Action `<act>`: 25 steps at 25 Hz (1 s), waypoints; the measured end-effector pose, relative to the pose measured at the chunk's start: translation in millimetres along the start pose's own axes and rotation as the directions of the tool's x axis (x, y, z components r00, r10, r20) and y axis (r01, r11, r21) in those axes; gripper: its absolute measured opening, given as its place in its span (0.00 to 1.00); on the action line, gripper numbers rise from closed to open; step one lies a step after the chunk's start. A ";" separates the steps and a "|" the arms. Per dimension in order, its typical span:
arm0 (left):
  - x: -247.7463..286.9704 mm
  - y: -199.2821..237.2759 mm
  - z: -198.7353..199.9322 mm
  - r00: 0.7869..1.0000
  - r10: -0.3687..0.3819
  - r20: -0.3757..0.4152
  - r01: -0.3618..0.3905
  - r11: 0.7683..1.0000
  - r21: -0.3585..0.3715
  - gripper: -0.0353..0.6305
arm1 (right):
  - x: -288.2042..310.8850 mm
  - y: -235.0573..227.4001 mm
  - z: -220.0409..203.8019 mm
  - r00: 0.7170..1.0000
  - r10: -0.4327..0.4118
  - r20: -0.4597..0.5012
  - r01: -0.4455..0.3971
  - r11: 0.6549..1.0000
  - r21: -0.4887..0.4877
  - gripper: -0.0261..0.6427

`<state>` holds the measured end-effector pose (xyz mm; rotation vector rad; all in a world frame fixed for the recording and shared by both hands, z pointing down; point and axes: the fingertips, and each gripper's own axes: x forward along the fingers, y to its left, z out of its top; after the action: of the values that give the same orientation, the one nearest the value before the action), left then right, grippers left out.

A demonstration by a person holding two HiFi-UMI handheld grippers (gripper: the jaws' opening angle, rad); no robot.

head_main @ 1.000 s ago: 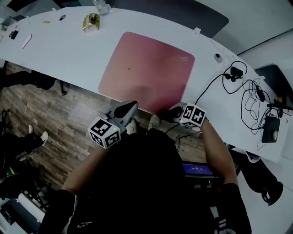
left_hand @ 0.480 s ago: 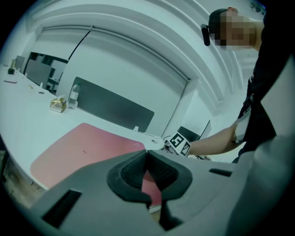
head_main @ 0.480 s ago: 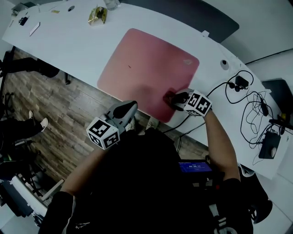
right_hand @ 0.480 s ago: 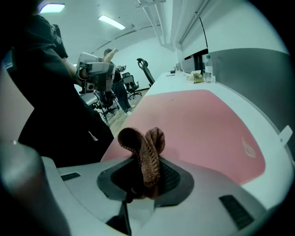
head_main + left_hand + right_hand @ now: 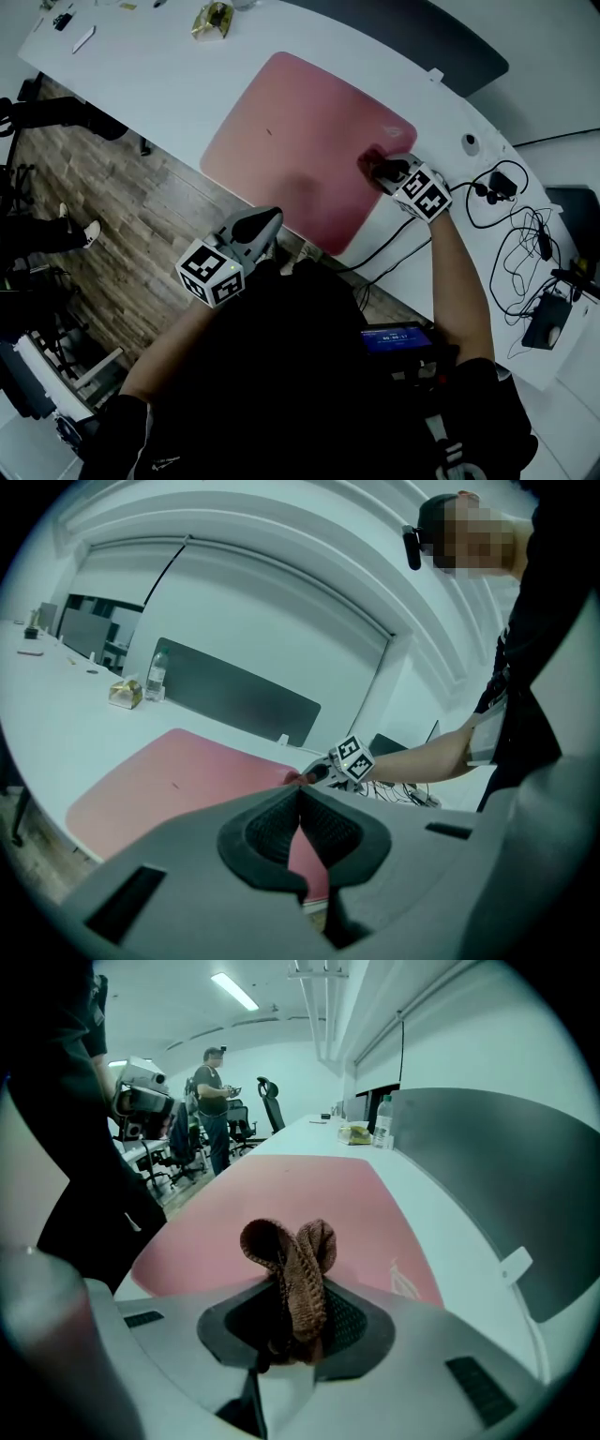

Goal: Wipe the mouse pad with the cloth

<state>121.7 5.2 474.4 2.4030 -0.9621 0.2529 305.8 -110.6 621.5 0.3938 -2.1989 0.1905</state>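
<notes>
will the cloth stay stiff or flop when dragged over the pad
Probably floppy: the cloth folds into loose loops past the right gripper pinching it. Its coarse knit likely drags rather than slips on the pad. It seems light, since that small pinch holds it up.

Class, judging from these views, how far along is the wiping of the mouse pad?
Done: the cloth is clamped in the right hand-held gripper. In hand: it sits over the right edge of the mouse pad. Left: the rest of the pad, which shows no wiping marks either way; the left hand-held gripper hangs shut, empty.
</notes>
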 end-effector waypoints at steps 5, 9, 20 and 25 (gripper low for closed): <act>1.4 2.1 0.8 0.999 0.039 0.007 -0.039 0.999 -0.010 0.07 | -5.9 -47.7 -8.5 0.991 -0.131 0.014 0.131 0.991 0.034 0.21; -1.2 2.7 0.7 0.998 0.065 0.007 -0.065 0.998 -0.022 0.07 | -14.3 -86.1 -18.7 0.969 -0.248 -0.007 0.248 0.965 0.082 0.21; -16.5 7.1 -4.9 0.994 0.112 -0.007 -0.112 0.993 -0.039 0.07 | -33.7 -143.8 -36.9 0.866 -0.498 -0.054 0.497 0.843 0.205 0.21; -26.7 9.1 -9.7 0.993 0.117 -0.005 -0.117 0.992 -0.047 0.07 | -44.7 -153.8 -47.4 0.817 -0.569 -0.089 0.569 0.772 0.283 0.21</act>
<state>96.2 20.6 476.7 2.3065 -1.0972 0.2731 419.9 -232.5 614.6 1.2124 -1.9469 0.1839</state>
